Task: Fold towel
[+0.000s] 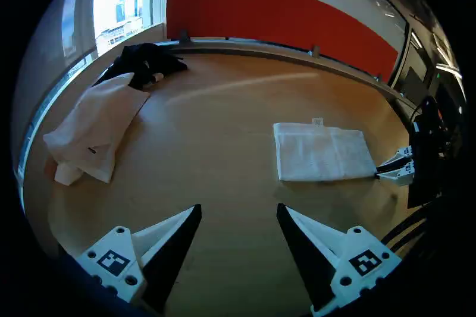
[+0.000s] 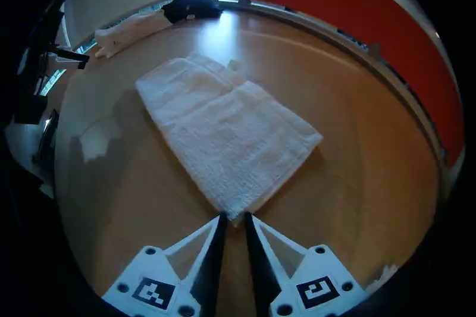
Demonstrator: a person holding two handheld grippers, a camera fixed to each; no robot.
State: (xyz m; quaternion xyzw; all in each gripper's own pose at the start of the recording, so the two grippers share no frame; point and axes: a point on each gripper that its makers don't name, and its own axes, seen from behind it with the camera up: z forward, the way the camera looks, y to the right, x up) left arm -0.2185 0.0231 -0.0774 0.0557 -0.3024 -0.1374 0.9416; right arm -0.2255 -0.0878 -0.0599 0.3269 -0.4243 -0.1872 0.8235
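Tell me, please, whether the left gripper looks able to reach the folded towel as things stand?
Probably yes. The left gripper is open, and bare table lies between it and the towel, with nothing standing in that path. The right gripper sits at one end of the towel, leaving its near edge free.

**You held the left gripper above the table, with its fingers spread wide.**
A folded white towel lay flat on the wooden table ahead of you, and the right gripper touched its right corner. At far left a heap of white cloth lay beside a black garment.
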